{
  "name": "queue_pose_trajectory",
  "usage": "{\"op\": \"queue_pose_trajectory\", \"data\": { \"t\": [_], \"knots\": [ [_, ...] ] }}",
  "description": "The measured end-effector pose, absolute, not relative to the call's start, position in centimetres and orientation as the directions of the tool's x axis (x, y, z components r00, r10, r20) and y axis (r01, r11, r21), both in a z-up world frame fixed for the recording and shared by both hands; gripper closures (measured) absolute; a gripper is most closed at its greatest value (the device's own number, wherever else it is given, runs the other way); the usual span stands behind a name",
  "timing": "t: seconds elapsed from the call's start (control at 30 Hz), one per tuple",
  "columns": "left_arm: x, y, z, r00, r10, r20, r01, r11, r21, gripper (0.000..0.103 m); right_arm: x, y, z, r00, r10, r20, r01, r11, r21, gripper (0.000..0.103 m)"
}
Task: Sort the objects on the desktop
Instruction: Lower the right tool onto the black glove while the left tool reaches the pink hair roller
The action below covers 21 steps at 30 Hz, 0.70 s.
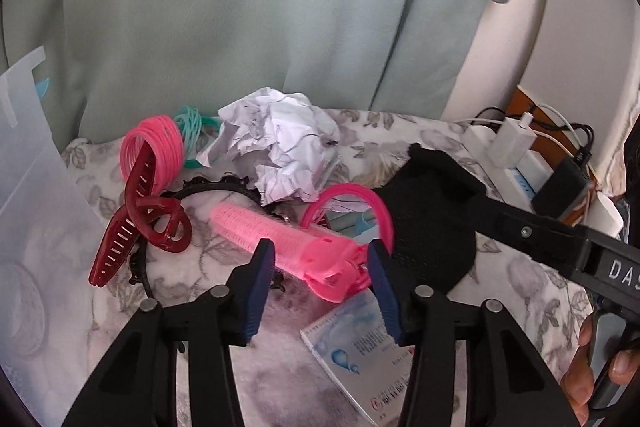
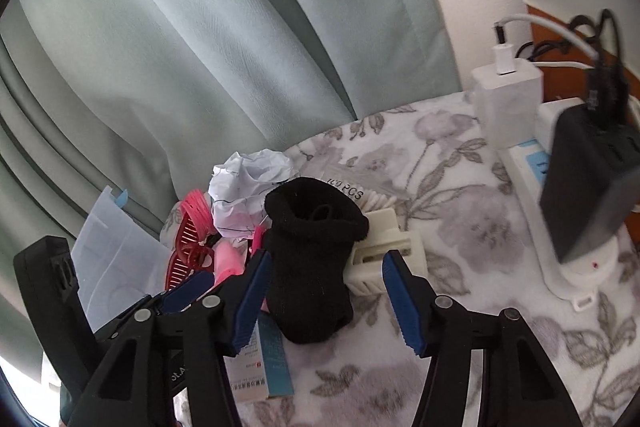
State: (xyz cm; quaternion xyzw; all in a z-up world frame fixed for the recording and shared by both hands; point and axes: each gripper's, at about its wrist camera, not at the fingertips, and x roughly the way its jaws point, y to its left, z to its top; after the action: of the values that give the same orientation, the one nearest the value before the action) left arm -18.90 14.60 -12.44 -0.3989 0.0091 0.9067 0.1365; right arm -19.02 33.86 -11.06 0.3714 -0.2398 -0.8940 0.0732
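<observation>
My left gripper (image 1: 320, 287) is open, its jaws on either side of the near end of a pink hair roller clip (image 1: 288, 247) lying on the floral cloth. My right gripper (image 2: 324, 301) is open around a black sock (image 2: 312, 259), which also shows in the left wrist view (image 1: 432, 211). A dark red claw clip (image 1: 132, 223), pink coil hair ties (image 1: 154, 151), teal coil ties (image 1: 192, 123), a black headband (image 1: 216, 187), a pink hoop (image 1: 352, 199) and a crumpled paper ball (image 1: 280, 143) lie behind. A cream claw clip (image 2: 384, 251) sits right of the sock.
A translucent plastic box (image 1: 36, 219) stands at the left. A blue-white packet (image 1: 352, 339) lies under my left gripper. A white power strip with chargers (image 2: 560, 187) runs along the right edge. A pale green curtain (image 1: 240, 7) hangs behind the table.
</observation>
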Motion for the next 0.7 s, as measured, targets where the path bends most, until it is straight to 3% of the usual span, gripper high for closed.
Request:
{"op": "queue_pose_trajectory", "data": {
  "t": [0.57,0.7],
  "knots": [
    [-19.5,13.2,-12.8,-0.624,0.217,-0.751,-0.164,-0.976,-0.145,0.055,-20.8,33.3,-11.4,-0.706,-0.296,-0.643,-0.047,-0.887,0.460,0.042],
    [-19.1,11.9,-12.7,-0.629,0.201,-0.751,-0.128,-0.980,-0.155,0.055,-20.7,33.4,-11.5,-0.706,-0.300,-0.642,-0.045,-0.885,0.464,0.050]
  ]
}}
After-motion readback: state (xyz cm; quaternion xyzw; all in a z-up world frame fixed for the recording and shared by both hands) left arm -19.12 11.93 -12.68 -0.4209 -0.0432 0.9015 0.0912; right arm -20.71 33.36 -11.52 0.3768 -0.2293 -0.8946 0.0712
